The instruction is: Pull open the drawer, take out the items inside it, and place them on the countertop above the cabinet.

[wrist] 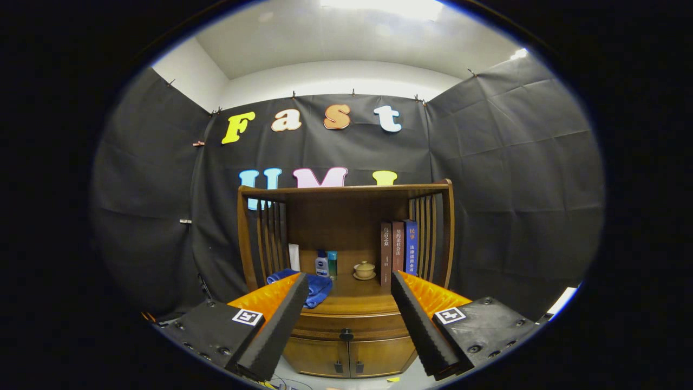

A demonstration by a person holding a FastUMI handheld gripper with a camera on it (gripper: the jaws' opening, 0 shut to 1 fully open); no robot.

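Gripper view shows the tongs (346,319) spread wide with nothing between the fingers, held back from the wooden cabinet (346,271) and pointing level at its front. The drawer (346,324) sits just under the surface (357,295), between the two fingers and beyond them, and looks fully closed, its small dark knob (346,335) centred above the two lower doors (349,356). So the task seems to be at its very start: the approach to the drawer, nothing pulled yet.

The next move, as I judge it, calls for moving forward and a little down so the fingers straddle the knob, then closing on it and drawing straight back.

On the surface, a blue cloth (314,287) lies at the near left, two small bottles (326,264) and a lidded cup (364,270) stand further back, and three books (398,250) stand upright on the right.
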